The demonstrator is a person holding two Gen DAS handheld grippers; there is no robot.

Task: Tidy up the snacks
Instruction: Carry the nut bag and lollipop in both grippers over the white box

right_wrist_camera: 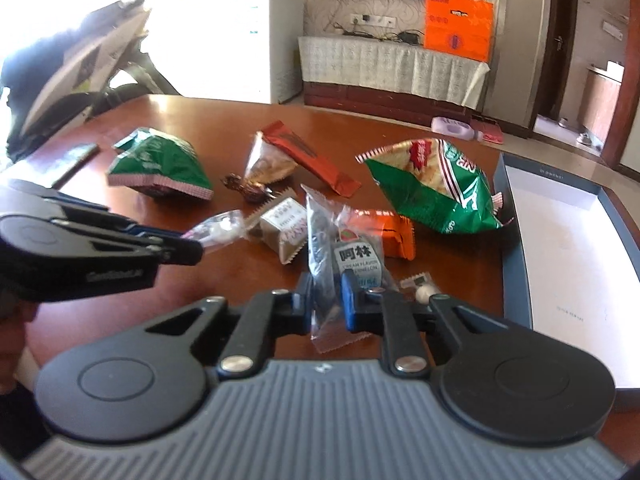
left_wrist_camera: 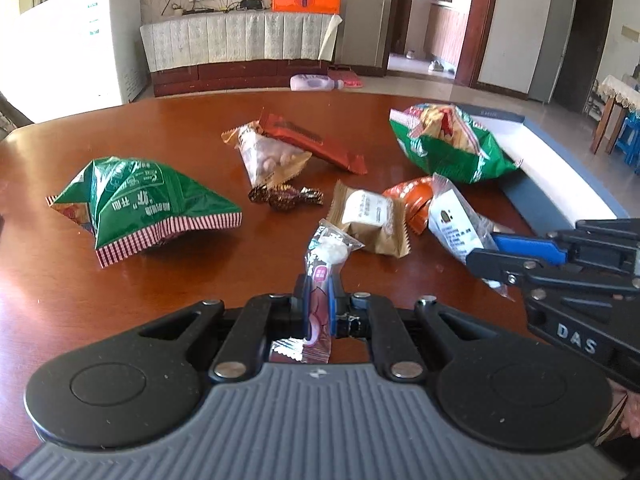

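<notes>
My left gripper (left_wrist_camera: 318, 300) is shut on a clear candy packet with a pink label (left_wrist_camera: 326, 256), held just above the brown table (left_wrist_camera: 160, 288). It also shows in the right wrist view (right_wrist_camera: 218, 234). My right gripper (right_wrist_camera: 328, 296) is shut on a clear snack packet with a blue label (right_wrist_camera: 352, 264), seen from the side in the left wrist view (left_wrist_camera: 460, 226). Loose snacks lie ahead: two green chip bags (left_wrist_camera: 136, 204) (left_wrist_camera: 448, 144), a tan packet (left_wrist_camera: 372, 216), an orange packet (left_wrist_camera: 412, 200), a red bar (left_wrist_camera: 316, 140), a peanut pouch (left_wrist_camera: 268, 160) and foil candies (left_wrist_camera: 284, 198).
An open blue box with a white inside (right_wrist_camera: 568, 264) lies at the table's right edge; one green bag rests against its rim. A dark flat object (right_wrist_camera: 74, 162) lies at the far left of the table. A cabinet, fridge and doorways stand beyond.
</notes>
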